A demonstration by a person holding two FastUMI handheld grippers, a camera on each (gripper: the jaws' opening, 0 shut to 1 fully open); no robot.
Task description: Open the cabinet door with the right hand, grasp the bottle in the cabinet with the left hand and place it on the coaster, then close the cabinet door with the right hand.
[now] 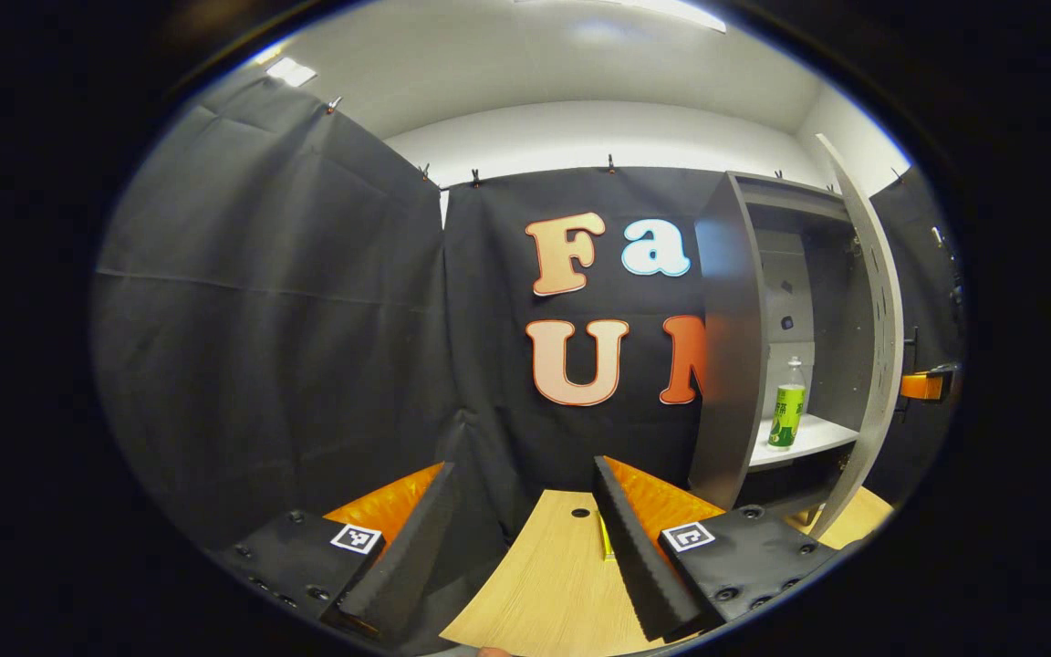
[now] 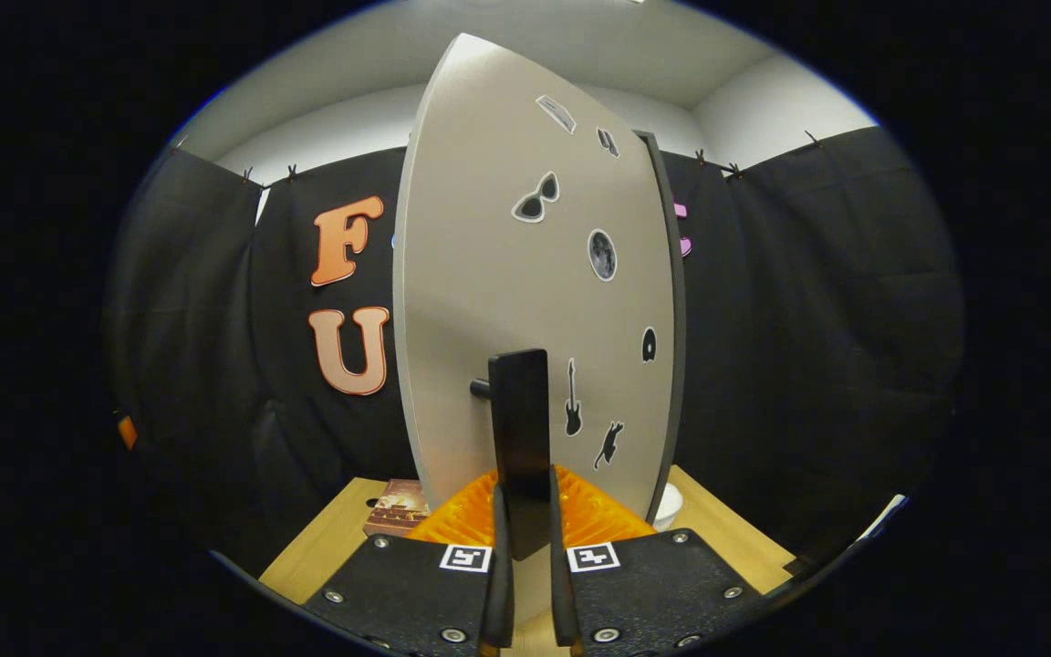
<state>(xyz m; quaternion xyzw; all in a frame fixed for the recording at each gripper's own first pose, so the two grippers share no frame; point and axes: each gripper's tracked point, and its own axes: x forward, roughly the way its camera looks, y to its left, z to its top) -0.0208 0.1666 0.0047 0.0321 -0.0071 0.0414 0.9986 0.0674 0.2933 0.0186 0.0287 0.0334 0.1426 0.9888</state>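
Observation:
In the left gripper view the grey cabinet (image 1: 728,347) stands at the right with its door (image 1: 874,319) swung open. A green bottle (image 1: 787,406) with a clear top stands upright on the white shelf (image 1: 817,436) inside. My left gripper (image 1: 525,547) is open and holds nothing, well short of the cabinet over the wooden table (image 1: 553,584). In the right gripper view the door (image 2: 489,274), dotted with stickers, rises close in front. My right gripper (image 2: 525,557) is shut on its black handle (image 2: 520,429).
A brown flat square item (image 2: 396,511) lies on the table (image 2: 334,547) left of the door, and a white round object (image 2: 669,506) peeks out at the door's right edge. Black cloth walls close the booth. The right gripper's body (image 1: 925,383) shows beyond the door.

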